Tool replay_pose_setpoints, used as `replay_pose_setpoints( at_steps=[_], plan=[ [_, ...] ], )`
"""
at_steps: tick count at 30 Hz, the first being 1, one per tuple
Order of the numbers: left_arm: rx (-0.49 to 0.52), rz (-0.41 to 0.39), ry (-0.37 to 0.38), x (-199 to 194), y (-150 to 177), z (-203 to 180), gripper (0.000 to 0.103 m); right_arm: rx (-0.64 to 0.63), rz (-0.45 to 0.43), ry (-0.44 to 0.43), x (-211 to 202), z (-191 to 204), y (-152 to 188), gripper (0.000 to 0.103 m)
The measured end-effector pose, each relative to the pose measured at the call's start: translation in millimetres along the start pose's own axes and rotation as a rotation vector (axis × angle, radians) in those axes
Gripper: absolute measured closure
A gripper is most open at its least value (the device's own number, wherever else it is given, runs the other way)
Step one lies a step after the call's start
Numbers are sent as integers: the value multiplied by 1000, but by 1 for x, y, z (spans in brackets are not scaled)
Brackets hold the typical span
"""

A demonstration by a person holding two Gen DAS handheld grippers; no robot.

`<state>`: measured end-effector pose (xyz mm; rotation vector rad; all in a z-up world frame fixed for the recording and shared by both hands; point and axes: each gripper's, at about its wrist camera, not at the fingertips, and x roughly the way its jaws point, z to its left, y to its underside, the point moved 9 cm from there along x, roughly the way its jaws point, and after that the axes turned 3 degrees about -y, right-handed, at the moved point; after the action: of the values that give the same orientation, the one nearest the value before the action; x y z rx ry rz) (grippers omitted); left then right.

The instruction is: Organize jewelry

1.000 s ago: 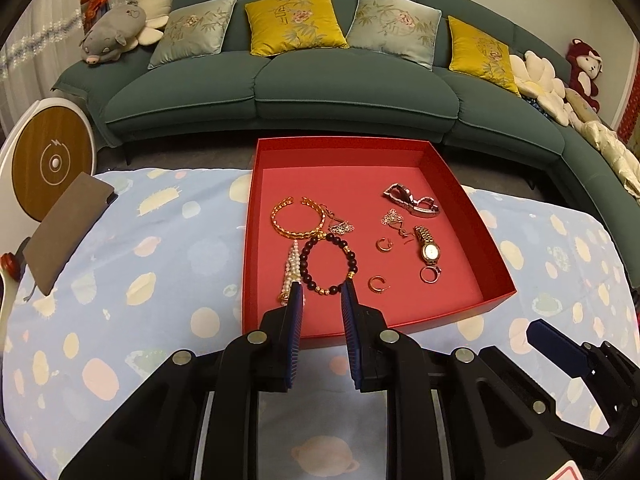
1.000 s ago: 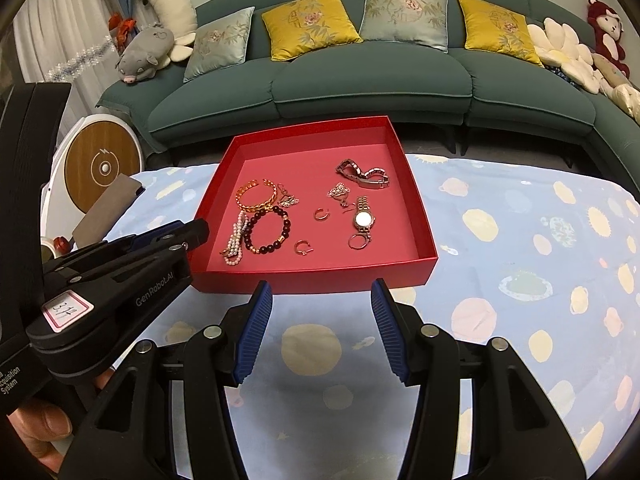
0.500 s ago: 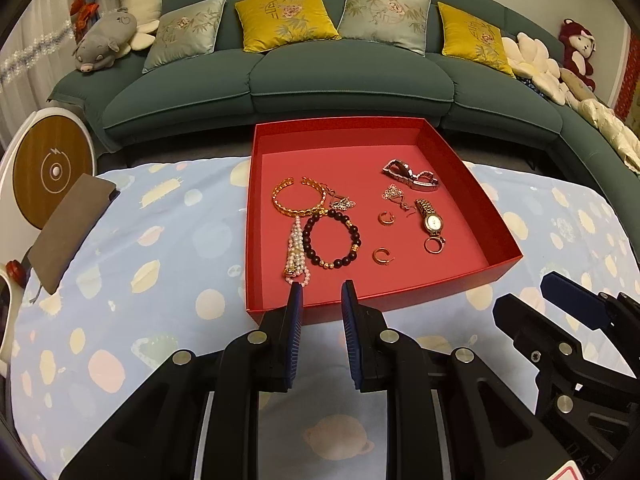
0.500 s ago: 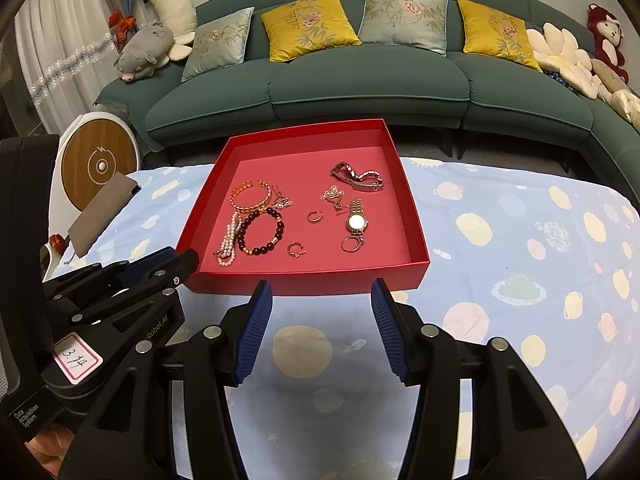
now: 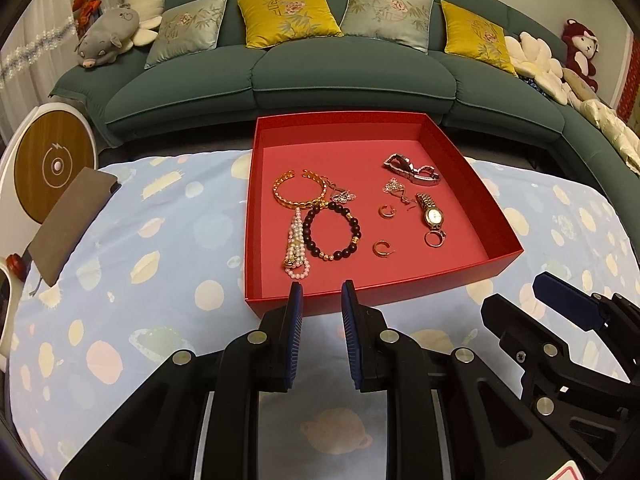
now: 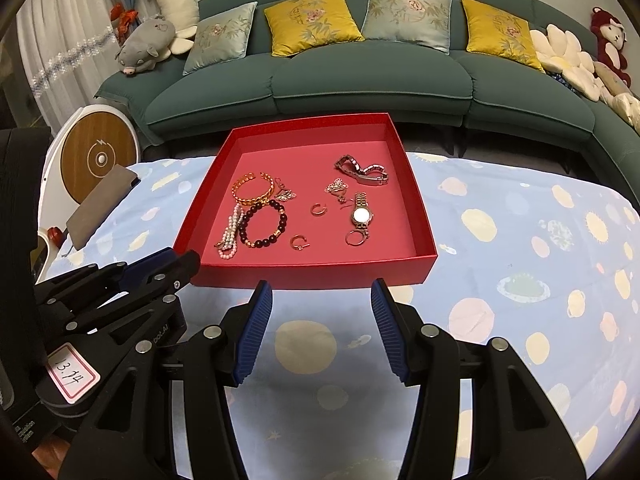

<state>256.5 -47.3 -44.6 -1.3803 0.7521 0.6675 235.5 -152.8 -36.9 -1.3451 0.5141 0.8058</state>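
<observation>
Hovering over the patterned cloth [image 6: 520,216], the left gripper [image 5: 320,300] has a narrow gap and the right gripper [image 6: 322,296] is spread wider; both hold nothing. Just beyond them stands the red tray [image 5: 472,268] with the jewelry: pearl strand [image 5: 297,246], dark bead bracelet [image 5: 332,231], gold bangle [image 5: 298,190], watch [image 5: 431,210]. Behind is a green sofa [image 5: 352,76].

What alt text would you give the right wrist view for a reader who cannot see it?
A red tray on a spotted blue cloth holds loose jewelry: a gold bangle, a dark bead bracelet, a watch. The right gripper hovers open and empty before it, the left gripper alongside.
</observation>
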Motion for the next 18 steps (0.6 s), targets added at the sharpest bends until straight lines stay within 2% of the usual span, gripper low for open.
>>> replay_pose_setpoints(
  at_steps=[18],
  plan=[
    [-16,-7,0,-1,-3,-3,83,10,-5,11,-2,-4,0,53]
  ],
)
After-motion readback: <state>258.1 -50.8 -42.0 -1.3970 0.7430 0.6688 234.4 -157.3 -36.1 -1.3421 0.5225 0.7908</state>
